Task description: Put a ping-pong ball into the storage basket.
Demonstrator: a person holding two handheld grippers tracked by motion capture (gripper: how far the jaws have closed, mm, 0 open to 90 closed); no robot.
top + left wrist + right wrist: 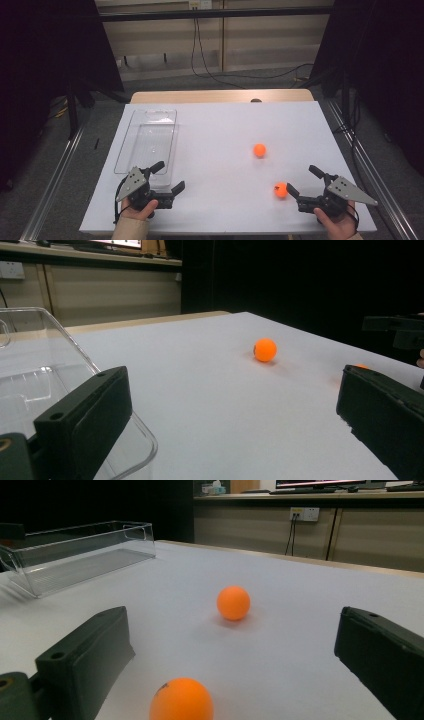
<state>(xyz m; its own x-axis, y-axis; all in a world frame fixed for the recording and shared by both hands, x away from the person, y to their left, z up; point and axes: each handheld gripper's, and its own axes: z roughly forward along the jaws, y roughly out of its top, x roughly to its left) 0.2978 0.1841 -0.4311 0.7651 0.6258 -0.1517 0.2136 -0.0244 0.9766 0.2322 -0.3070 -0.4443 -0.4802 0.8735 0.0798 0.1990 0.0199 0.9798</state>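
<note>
Lying lengthwise away: clear tray | both tools spread | near ball round

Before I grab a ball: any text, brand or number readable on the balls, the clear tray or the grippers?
No text can be read.
Near ball: a small dark mark on its upper left, too blurred to read.
Far ball: plain orange, no print showing.
Tray: clear plastic, no label showing.
Left gripper and right gripper: no lettering showing on jaws or grey plates.

Lab: black curtains, rail frame, wall sockets.
</note>
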